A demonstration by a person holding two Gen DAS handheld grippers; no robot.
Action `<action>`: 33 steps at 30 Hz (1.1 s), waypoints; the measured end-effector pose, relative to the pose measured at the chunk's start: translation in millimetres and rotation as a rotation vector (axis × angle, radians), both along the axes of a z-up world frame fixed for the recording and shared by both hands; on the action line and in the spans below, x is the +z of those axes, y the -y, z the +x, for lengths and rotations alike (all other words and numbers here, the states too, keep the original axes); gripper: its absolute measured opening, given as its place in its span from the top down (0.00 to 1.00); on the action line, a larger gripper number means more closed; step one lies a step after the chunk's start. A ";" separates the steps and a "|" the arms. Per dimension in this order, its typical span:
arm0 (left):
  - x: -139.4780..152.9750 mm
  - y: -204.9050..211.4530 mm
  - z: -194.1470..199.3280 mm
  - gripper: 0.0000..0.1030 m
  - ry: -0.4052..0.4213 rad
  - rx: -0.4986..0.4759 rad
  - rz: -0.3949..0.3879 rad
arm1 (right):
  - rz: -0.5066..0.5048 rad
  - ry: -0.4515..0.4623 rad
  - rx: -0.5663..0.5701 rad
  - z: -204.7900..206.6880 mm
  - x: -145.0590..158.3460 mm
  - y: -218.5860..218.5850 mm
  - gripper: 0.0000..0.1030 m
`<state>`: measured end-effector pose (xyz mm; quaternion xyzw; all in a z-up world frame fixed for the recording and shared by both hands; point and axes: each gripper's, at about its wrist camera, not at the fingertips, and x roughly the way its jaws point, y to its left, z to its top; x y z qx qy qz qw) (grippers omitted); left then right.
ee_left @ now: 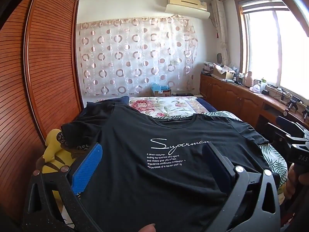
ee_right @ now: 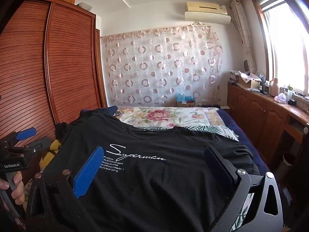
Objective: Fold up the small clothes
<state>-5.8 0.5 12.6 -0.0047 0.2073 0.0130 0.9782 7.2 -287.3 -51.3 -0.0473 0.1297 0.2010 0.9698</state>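
A black T-shirt (ee_left: 154,183) with white "Superman" lettering lies spread face up on the bed, collar toward the far end; it also shows in the right wrist view (ee_right: 154,183). My left gripper (ee_left: 152,154) hovers above the shirt's lower part with its jaws wide open and nothing between them. My right gripper (ee_right: 154,160) is also wide open and empty above the shirt. The left gripper shows at the left edge of the right wrist view (ee_right: 23,137), held in a hand. The right gripper's body shows at the right edge of the left wrist view (ee_left: 297,147).
The bed (ee_left: 173,104) has a floral quilt at the far end and a leaf-print sheet (ee_left: 274,156) under the shirt. A wooden wardrobe (ee_left: 38,77) stands at the left. A yellow plush toy (ee_left: 54,154) lies beside the shirt. A cluttered wooden cabinet (ee_left: 241,96) runs under the window.
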 end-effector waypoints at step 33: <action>2.3 2.2 -5.2 0.00 0.011 -0.005 0.010 | 0.000 -0.006 0.001 -0.8 -0.3 -3.0 0.00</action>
